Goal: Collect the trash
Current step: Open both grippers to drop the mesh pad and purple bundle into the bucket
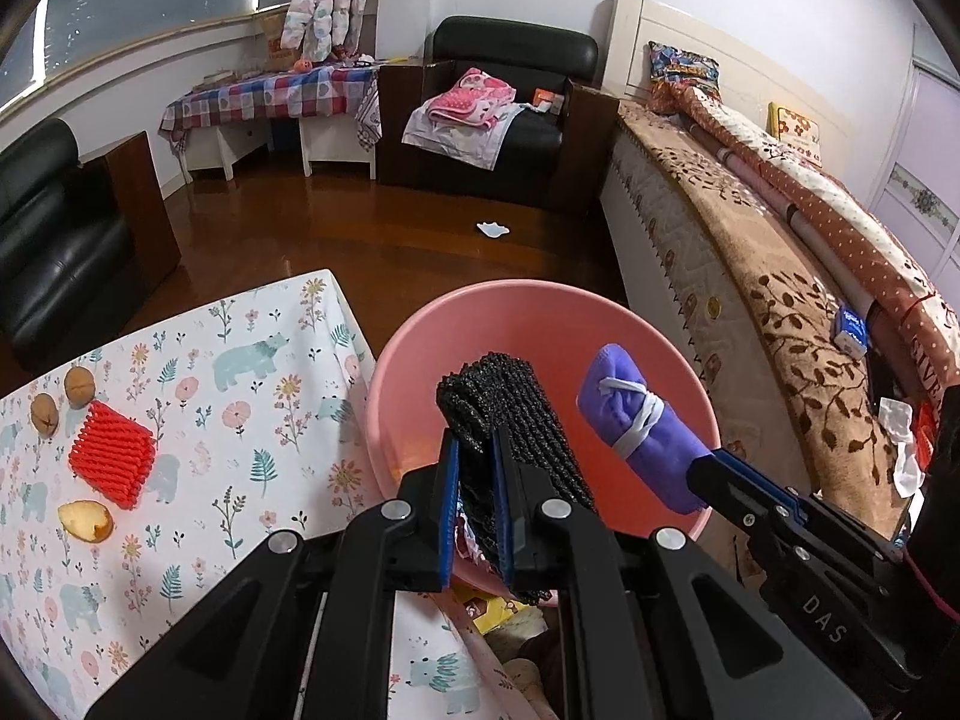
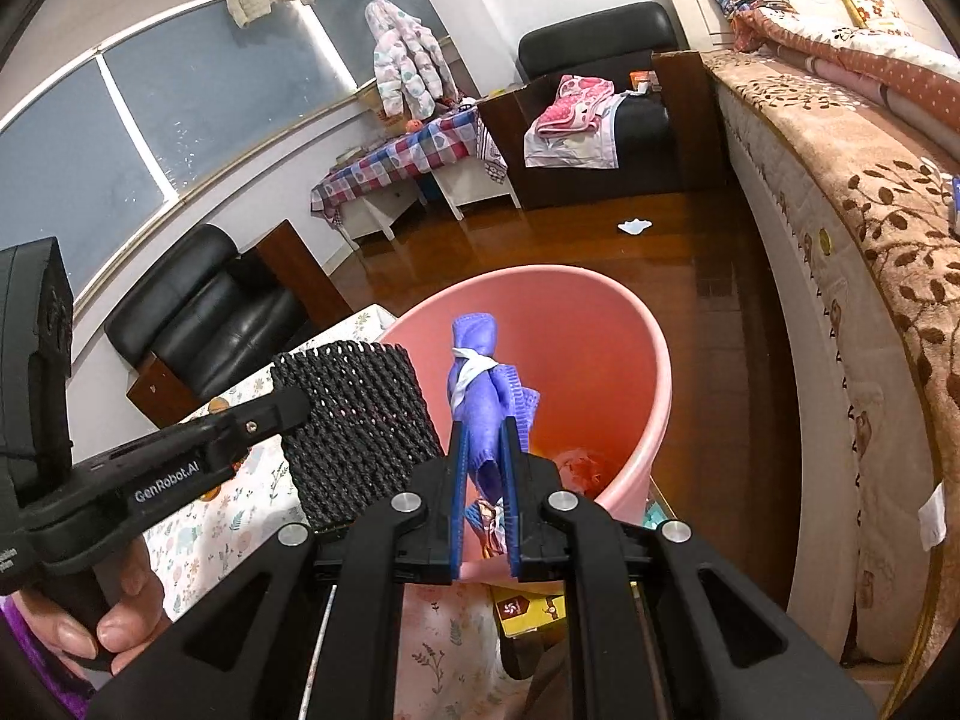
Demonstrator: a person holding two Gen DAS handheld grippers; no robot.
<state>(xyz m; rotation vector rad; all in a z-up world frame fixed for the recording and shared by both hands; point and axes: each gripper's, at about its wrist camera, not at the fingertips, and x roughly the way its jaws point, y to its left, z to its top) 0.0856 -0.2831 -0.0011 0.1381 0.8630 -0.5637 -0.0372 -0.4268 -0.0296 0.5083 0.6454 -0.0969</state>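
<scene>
My left gripper [image 1: 475,450] is shut on a black foam net sleeve [image 1: 510,414] and holds it over the pink bin [image 1: 420,324]. My right gripper [image 2: 483,438] is shut on a purple cloth bundle tied with a white band [image 2: 477,384], also above the pink bin [image 2: 636,330]. The right gripper and bundle [image 1: 636,420] show at the right of the left wrist view. The black net [image 2: 354,420] shows at the left of the right wrist view. A red foam net [image 1: 111,453], two walnuts [image 1: 60,399] and an apple piece [image 1: 85,519] lie on the floral tablecloth [image 1: 240,420].
Some wrappers lie in the bin's bottom [image 2: 579,465]. A bed [image 1: 750,276] stands to the right, black armchairs [image 1: 510,102] at the back and left [image 1: 48,228]. A white scrap [image 1: 493,229] lies on the wooden floor. A yellow packet [image 2: 528,609] lies under the table edge.
</scene>
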